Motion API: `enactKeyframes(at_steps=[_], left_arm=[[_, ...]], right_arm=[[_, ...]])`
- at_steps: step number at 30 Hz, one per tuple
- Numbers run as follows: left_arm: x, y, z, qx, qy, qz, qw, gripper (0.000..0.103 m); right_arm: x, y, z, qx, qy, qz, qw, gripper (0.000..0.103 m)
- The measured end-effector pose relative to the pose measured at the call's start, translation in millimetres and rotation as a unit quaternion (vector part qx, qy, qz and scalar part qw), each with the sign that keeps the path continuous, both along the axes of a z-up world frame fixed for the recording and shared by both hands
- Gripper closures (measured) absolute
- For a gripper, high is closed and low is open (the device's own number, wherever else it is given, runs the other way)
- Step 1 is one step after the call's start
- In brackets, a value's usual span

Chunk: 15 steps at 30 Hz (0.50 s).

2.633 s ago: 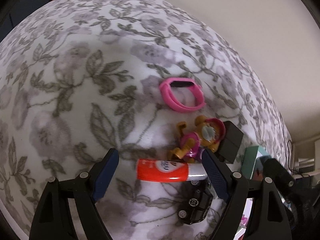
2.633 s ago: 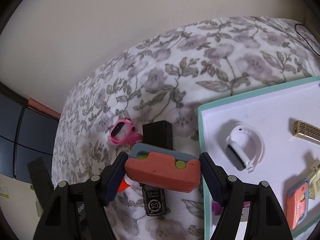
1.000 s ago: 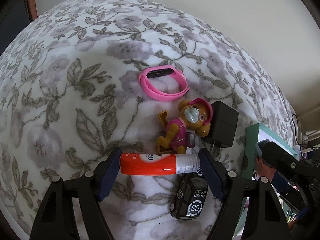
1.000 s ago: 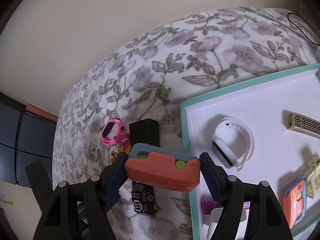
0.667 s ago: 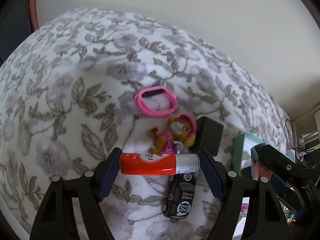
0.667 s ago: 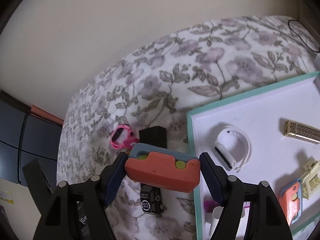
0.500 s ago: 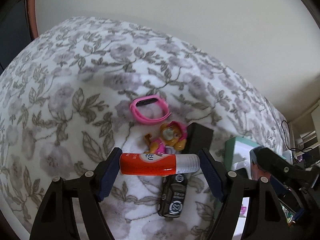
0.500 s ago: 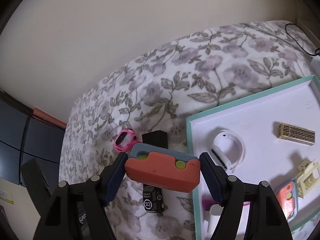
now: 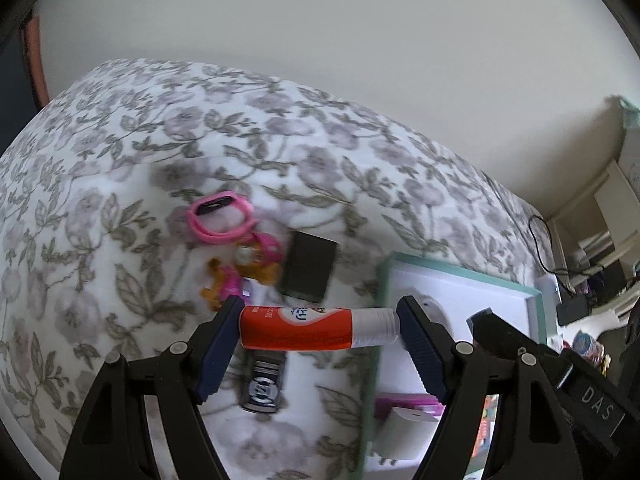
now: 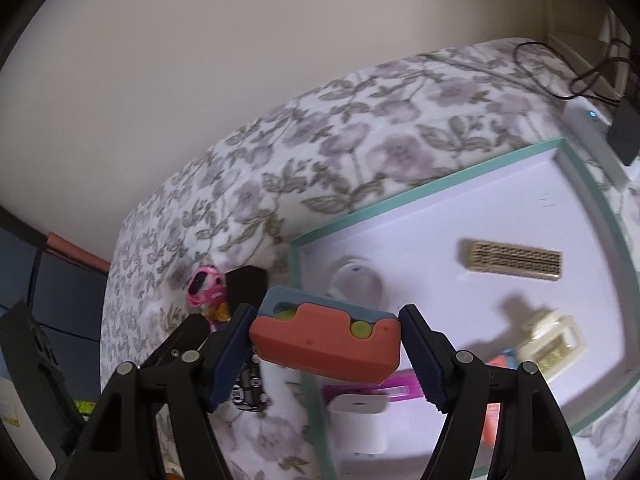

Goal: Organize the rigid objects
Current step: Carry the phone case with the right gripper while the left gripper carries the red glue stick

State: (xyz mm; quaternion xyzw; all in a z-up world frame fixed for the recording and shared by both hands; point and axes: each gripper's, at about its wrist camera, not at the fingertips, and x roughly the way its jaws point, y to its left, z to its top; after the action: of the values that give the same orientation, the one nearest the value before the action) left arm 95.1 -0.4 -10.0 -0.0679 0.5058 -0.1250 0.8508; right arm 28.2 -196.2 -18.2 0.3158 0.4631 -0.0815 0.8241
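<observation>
My left gripper (image 9: 320, 328) is shut on an orange glue stick (image 9: 316, 328) with a white cap, held crosswise above the floral bedspread near the left rim of the teal tray (image 9: 460, 274). My right gripper (image 10: 326, 338) is shut on an orange and blue-grey case (image 10: 326, 340), held over the tray's (image 10: 400, 200) left edge. On the bedspread lie a pink wristband (image 9: 220, 220), a pink and orange toy pup (image 9: 244, 268), a black charger block (image 9: 310, 266) and a dark toy car (image 9: 262, 384).
Inside the tray lie a white wristband (image 10: 356, 280), a gold patterned bar (image 10: 514, 260), a cream buckle piece (image 10: 552, 344), a white plug (image 10: 360, 428) and a magenta piece (image 10: 372, 394). A wall rises behind the bed. Cables and a white box (image 10: 592, 128) sit at the far right.
Both grippers rose and shifted right toward the tray, each keeping its object. The toys on the bedspread slid left and farther off, and more of the tray came into view.
</observation>
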Motion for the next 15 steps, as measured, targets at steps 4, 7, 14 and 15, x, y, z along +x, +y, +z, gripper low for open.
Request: enactKeyframes(at_steps=[4,7,14,15], left_arm=[[-10.6,-26.6,3.3,0.019,-0.012,-0.027,0.9994,0.024],[-18.9,-46.8,4.1,0.030,-0.019,-0.050,0.9981,0.024],[-38.9,-87.3,-0.1,0.057,-0.028,-0.098,0.9931,0.024],[-42.0,-93.7,-1.9,0.063,-0.029,-0.106,0.9919,0.024]], right_arm=[[-13.9,-21.5,5.4,-0.018,0.001,-0.020,1.000,0.027],[-25.1,-42.2,6.8,-0.036,0.009,-0.040,0.998,0.027],[-49.4,-89.1,0.2,-0.046,0.029,-0.090,0.995,0.027],[-52.3,-94.5,-0.4,-0.046,0.031,-0.096,0.994,0.027]])
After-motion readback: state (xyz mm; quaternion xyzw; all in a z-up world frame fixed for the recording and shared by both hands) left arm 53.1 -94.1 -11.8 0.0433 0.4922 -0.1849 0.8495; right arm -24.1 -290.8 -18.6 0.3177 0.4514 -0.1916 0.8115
